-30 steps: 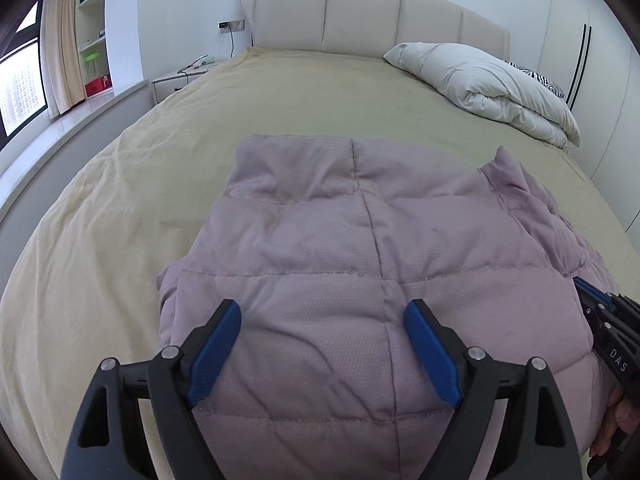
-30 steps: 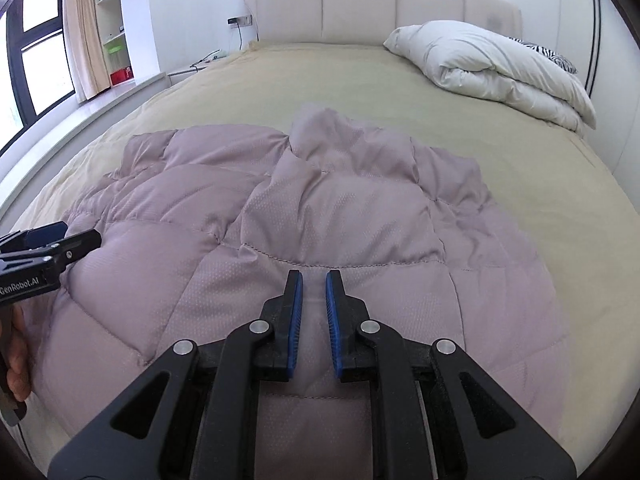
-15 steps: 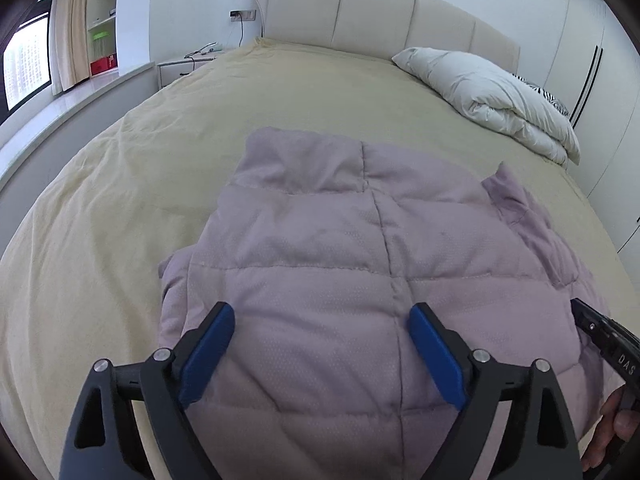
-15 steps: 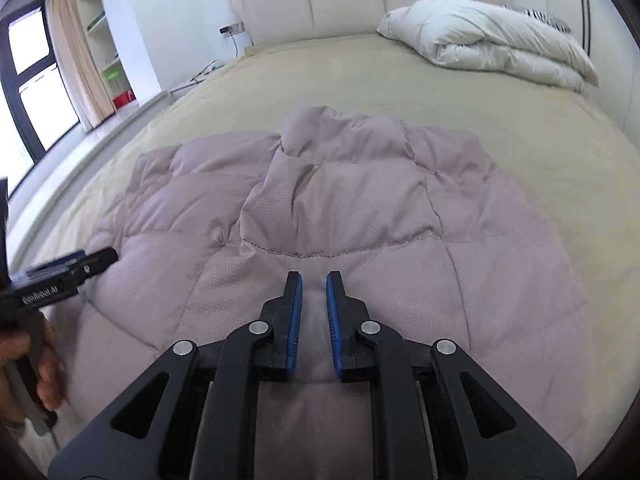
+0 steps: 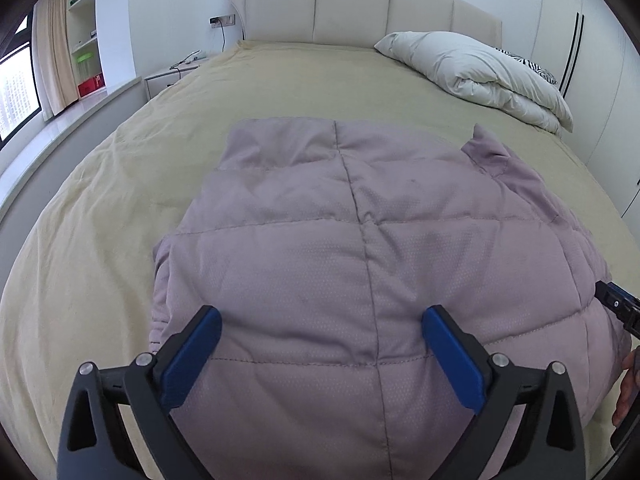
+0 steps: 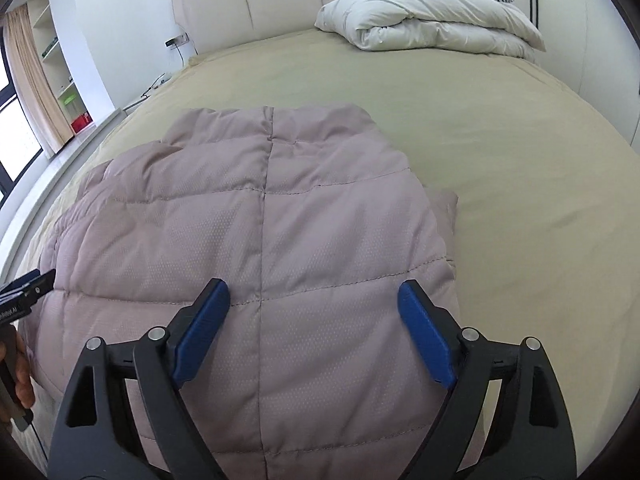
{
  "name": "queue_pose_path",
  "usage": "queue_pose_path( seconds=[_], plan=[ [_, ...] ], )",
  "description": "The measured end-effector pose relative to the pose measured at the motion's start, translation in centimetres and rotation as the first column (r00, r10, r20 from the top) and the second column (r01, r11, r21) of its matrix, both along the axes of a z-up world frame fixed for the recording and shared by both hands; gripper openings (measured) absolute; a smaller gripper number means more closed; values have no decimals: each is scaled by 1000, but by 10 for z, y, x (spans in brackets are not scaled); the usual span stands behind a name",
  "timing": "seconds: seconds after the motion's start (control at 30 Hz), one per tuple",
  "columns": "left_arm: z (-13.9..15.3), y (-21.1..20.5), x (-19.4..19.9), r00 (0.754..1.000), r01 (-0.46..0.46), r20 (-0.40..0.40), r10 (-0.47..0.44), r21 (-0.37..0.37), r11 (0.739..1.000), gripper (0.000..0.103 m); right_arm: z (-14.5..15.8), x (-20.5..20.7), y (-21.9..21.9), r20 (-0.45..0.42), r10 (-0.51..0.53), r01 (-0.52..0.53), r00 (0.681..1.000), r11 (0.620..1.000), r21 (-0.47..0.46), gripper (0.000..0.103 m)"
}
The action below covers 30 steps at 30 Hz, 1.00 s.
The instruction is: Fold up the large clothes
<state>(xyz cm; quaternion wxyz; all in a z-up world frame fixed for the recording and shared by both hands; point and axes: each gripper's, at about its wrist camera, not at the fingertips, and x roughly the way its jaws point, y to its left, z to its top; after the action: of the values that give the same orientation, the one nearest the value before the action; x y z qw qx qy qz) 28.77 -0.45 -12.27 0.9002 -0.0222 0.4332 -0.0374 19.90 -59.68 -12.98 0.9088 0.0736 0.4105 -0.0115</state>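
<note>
On the bed: a mauve quilted down jacket (image 5: 360,264) lies spread on the tan bedspread (image 5: 120,208), toward the foot end, well short of the headboard (image 5: 360,4).
Left of the jacket: bare bedspread, then a pale ledge under the window (image 5: 16,84), shelves, and a nightstand (image 5: 168,76) up near the headboard.
Left gripper (image 5: 322,354): jaws spread wide, holding nothing; it hovers over the jacket's near end, blue pads either side of the centre seam.
Jacket's long axis: runs straight away from both grippers toward the headboard, along the stitched centre seam; the far end looks like a collar or hem, I cannot tell which.
Jacket's left edge: doubled under in a soft roll, just beside the left gripper's left finger.
Right gripper (image 6: 314,330): jaws also spread wide and empty, over the near end of the jacket, the seam again running between the pads.
Jacket's right edge: a lower layer of fabric pokes out just beyond the top panel.
Nearer hand: each gripper sits about equally close to the near end; the left is nearer the left edge, the right nearer the right edge.
Likely next move: both would need to drop and close on the near end to carry it toward the far end, a guess only.
Right of the jacket: open bedspread, a folded white duvet (image 6: 432,20) by the headboard, wardrobe doors beyond.
</note>
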Motion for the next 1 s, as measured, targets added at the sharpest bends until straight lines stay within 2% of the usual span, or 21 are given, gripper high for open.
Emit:
queue_pose_path(
  seconds=[0.37,0.47,0.5,0.57,0.67,0.73,0.8,0.87,1.0],
  plan=[
    [-16,-1,7,1000,15,-1,-15,8,1000,103,-20,12,14,-31,48,-51,998,996,-79,88],
    [-8,0,4,1000,8,-10,-8,23,1000,103,-4,14,13,-91,1,-7,996,998,-63,87],
    [-6,0,2,1000,8,-6,-8,30,1000,103,5,11,18,-84,-2,-2,996,999,-47,87],
    [-7,-2,-2,1000,13,8,-13,40,999,103,28,2,37,0,64,-64,998,998,12,87],
    [-9,-1,-3,1000,12,14,-12,30,999,103,39,3,82,26,174,-172,984,983,-70,87],
    [-10,0,-2,1000,18,8,-18,29,999,103,32,12,103,-1,226,-226,974,970,-91,87],
    [-11,2,-1,1000,26,0,-26,24,999,103,17,25,110,-46,209,-212,977,975,-67,88],
    [-13,5,1,1000,31,-4,-31,12,999,103,5,31,109,-47,189,-191,981,981,-40,94],
    [-17,7,0,999,35,3,-35,7,999,103,-4,28,115,-36,216,-219,976,969,-111,94]
  ],
)
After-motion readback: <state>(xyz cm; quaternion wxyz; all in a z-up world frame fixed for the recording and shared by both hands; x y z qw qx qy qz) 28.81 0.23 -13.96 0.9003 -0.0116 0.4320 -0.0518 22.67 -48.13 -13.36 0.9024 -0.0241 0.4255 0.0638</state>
